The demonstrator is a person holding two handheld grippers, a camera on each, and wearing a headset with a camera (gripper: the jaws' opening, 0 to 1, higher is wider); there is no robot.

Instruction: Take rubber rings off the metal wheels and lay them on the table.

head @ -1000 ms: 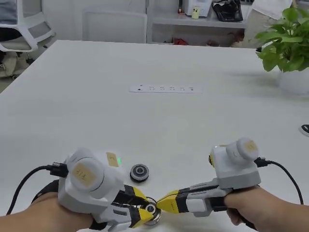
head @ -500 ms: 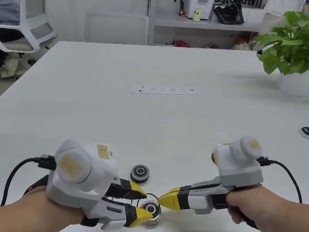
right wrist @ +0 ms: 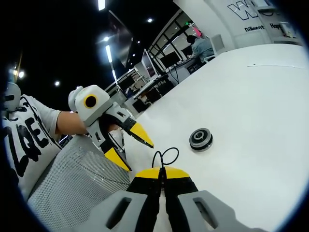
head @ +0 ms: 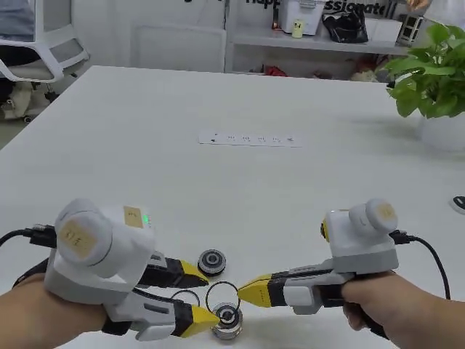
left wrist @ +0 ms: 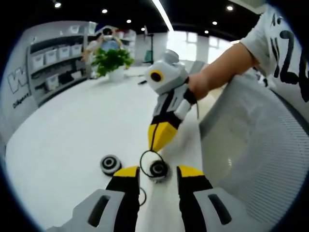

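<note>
We pinch the rubber ring (head: 222, 282) in our clenched right gripper (head: 242, 293) beside the wheel (head: 227, 320); with our left gripper (head: 200, 292) released, a snag could drag it.

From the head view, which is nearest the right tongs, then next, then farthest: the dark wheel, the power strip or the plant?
Starting from the right tongs:
1. dark wheel, close by, at the near edge.
2. power strip, mid-table.
3. plant, far right corner.
</note>
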